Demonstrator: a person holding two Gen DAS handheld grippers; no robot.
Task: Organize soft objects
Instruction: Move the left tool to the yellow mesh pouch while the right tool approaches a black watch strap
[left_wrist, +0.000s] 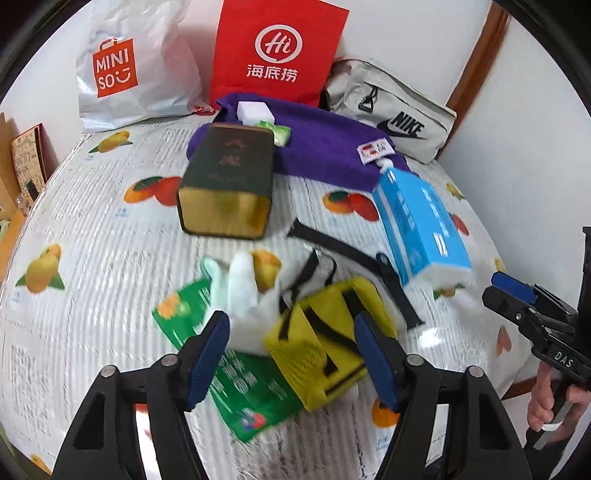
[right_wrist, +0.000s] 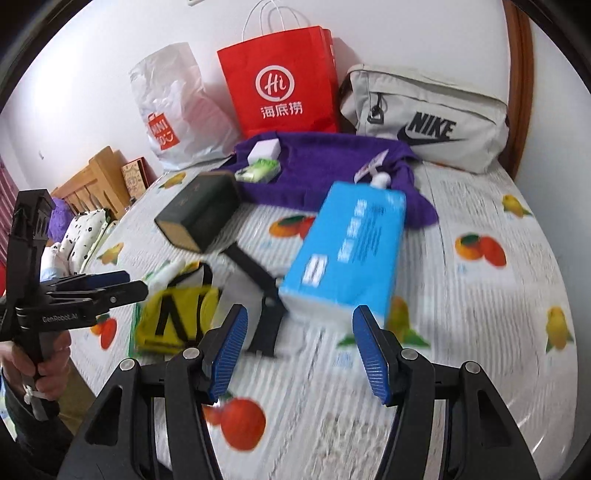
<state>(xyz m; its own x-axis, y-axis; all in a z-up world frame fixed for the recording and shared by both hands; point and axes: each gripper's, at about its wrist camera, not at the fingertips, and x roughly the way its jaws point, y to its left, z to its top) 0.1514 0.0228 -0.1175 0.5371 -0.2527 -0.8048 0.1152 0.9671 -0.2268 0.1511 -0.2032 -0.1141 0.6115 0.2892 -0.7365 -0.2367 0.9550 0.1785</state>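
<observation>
On the fruit-print bed cover lie a yellow pouch with black straps, a white cloth, a green packet, a blue tissue pack and a purple towel. My left gripper is open, its pads either side of the yellow pouch and just above it. My right gripper is open and empty, hovering in front of the blue tissue pack; the yellow pouch lies to its left. Each gripper shows in the other's view: the right one, the left one.
A dark green tin box lies on its side mid-bed. A white Miniso bag, a red paper bag and a grey Nike bag stand along the wall. A white block and a green sachet rest on the towel.
</observation>
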